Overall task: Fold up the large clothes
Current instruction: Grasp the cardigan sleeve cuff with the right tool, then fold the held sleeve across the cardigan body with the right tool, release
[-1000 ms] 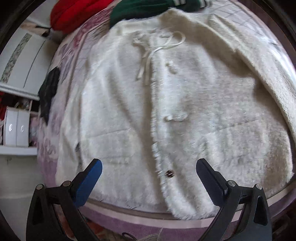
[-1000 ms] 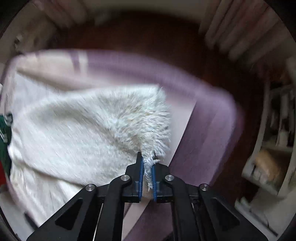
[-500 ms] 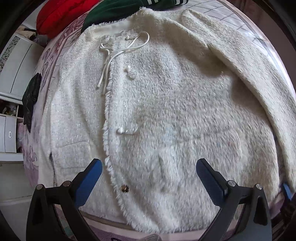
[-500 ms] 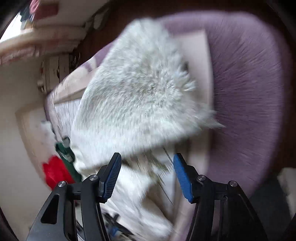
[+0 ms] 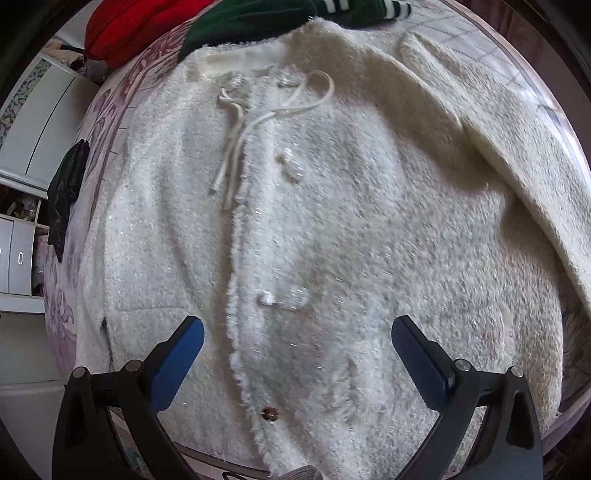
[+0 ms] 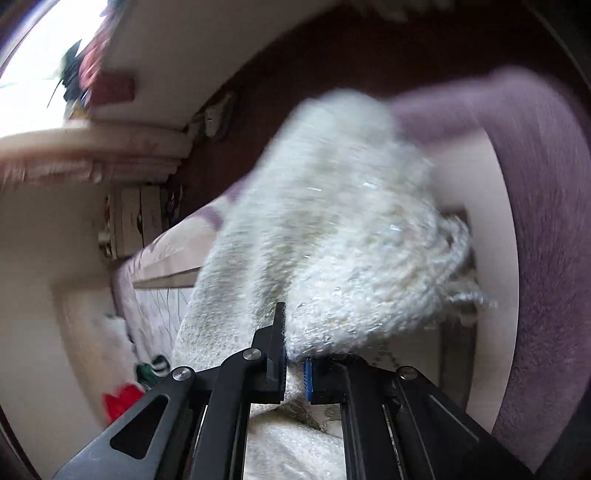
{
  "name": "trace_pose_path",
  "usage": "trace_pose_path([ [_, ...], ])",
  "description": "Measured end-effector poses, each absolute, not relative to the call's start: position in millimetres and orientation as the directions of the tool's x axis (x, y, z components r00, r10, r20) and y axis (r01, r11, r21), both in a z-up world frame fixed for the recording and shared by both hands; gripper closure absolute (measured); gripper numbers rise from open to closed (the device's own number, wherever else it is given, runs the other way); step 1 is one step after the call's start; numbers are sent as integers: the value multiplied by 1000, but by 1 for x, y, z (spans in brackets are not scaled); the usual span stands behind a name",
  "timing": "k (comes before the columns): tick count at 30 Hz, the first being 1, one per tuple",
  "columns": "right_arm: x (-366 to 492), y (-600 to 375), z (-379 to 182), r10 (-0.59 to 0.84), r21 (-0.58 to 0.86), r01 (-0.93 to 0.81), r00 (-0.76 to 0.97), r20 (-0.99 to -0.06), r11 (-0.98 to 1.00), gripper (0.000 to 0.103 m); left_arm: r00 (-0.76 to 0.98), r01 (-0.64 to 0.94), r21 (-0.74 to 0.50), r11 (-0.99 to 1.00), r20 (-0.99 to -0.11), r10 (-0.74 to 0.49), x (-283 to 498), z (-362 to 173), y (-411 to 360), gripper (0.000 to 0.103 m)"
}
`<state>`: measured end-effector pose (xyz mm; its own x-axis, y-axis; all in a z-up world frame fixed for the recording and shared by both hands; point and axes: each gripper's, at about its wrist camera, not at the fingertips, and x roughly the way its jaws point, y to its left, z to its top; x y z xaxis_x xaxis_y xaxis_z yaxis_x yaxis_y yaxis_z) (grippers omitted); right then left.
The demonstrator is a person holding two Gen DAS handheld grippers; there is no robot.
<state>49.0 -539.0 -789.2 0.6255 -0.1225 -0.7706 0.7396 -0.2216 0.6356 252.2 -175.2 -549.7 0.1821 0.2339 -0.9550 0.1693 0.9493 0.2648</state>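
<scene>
Left wrist view: the fluffy white cardigan (image 5: pixel 332 229) lies spread flat on the bed (image 5: pixel 107 122) ahead of the left gripper (image 5: pixel 297 347), fingers wide apart, holding nothing. Beyond its collar lie green (image 5: pixel 258 18) and red (image 5: pixel 140 26) garments. The right gripper (image 6: pixel 293 373) is clamped on the fringed sleeve (image 6: pixel 332 236), blurred.

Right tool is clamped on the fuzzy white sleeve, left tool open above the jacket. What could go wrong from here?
1. The right tool grips only the sleeve edge; loose fuzz could slip out.
2. The left tool hovers open, pinning nothing, so the jacket may drag.
3. The drawstring lies loose and might snag.
</scene>
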Motion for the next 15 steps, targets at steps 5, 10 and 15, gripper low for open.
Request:
trace_pose_path([
  [5,121,-542,-691,-201,590,803,594,-779,87,97,197,94,260,961,-951,238,262,-534,-130,0],
  [10,241,-541,-596,-195,481,747,613,-766,458,97,166,-62,225,972,-958,232,271,-523,-63,0],
  [15,377,-431,-555,-84,346,526,631,-771,777,97,146,-201,209,957,-960,241,270,-517,11,0],
])
